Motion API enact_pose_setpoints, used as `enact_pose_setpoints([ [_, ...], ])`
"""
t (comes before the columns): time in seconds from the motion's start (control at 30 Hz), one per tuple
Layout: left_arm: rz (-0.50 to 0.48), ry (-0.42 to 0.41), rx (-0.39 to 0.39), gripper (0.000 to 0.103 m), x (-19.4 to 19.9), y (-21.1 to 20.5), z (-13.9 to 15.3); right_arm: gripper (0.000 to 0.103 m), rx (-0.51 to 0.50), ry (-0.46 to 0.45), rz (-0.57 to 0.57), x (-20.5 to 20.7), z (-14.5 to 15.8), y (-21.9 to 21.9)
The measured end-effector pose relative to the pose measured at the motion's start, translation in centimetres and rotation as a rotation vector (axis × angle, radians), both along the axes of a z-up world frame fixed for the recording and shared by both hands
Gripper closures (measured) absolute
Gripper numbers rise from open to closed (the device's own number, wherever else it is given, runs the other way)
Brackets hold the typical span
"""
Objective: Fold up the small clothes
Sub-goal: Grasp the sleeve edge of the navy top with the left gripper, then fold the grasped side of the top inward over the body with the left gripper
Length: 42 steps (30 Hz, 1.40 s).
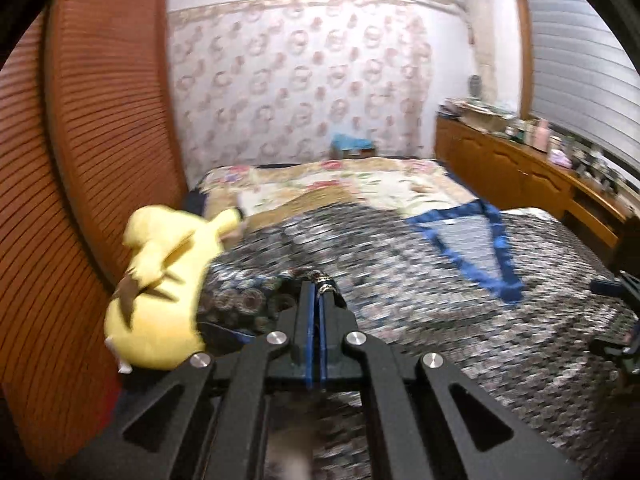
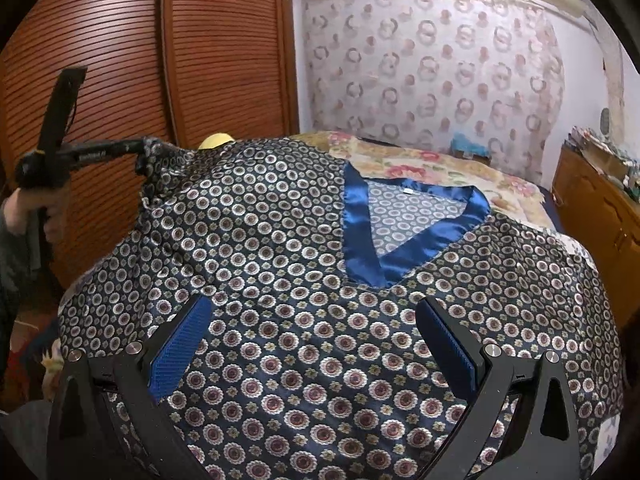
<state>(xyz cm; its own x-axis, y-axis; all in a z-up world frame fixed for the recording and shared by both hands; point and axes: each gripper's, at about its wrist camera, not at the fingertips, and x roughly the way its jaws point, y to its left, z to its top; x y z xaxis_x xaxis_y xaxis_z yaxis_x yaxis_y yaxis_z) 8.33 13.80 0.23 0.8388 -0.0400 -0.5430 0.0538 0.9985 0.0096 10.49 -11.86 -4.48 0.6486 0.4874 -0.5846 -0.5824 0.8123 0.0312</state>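
A dark satin top (image 2: 304,288) with a round flower print and a blue V-neck band (image 2: 362,240) lies spread on the bed. It also shows in the left wrist view (image 1: 400,280), blurred. My left gripper (image 1: 320,286) is shut on a bunched edge of the top at its left side. In the right wrist view the left gripper (image 2: 140,146) holds that edge lifted above the bed. My right gripper (image 2: 316,320) is open and empty, just above the lower front of the top, with its blue pads (image 2: 180,348) wide apart.
A yellow plush toy (image 1: 160,280) lies at the bed's left edge, next to a brown slatted wardrobe (image 1: 80,160). A floral bedspread (image 1: 340,184) covers the far part. A wooden cabinet (image 1: 520,176) with clutter stands along the right wall.
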Motion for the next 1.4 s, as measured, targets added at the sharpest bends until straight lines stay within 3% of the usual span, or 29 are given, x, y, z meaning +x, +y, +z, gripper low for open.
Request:
enact_pose_setpoints([
  [0.27,-0.137,0.064,0.018,0.095,-0.7,-5.6,-1.3,0.000,0.011,0.012,-0.025,0.3,0.0,-1.3],
  [0.6,-0.106,0.026,-0.059,0.064,-4.6,-4.0,-1.3,0.000,-0.019,0.012,-0.015,1.0,0.4,-0.6],
  [0.7,-0.071,-0.001,-0.067,0.046,-5.7,-2.9,-0.9,0.000,-0.029,0.001,0.003,1.2,1.0,0.3],
  [0.73,-0.054,-0.012,-0.069,0.046,-6.1,-2.4,-0.7,0.000,-0.032,-0.003,0.012,1.3,1.2,0.6],
  [0.97,0.034,-0.029,-0.093,0.041,-7.3,1.0,-0.8,0.002,-0.045,-0.010,0.138,2.2,2.7,5.1],
  [1.13,0.084,-0.034,-0.113,0.028,-8.3,3.1,-1.4,0.013,-0.040,-0.016,0.258,3.3,3.8,9.9],
  [1.4,0.117,-0.025,-0.137,0.027,-9.3,4.6,-2.9,0.031,-0.057,0.032,0.396,5.9,3.4,18.1],
])
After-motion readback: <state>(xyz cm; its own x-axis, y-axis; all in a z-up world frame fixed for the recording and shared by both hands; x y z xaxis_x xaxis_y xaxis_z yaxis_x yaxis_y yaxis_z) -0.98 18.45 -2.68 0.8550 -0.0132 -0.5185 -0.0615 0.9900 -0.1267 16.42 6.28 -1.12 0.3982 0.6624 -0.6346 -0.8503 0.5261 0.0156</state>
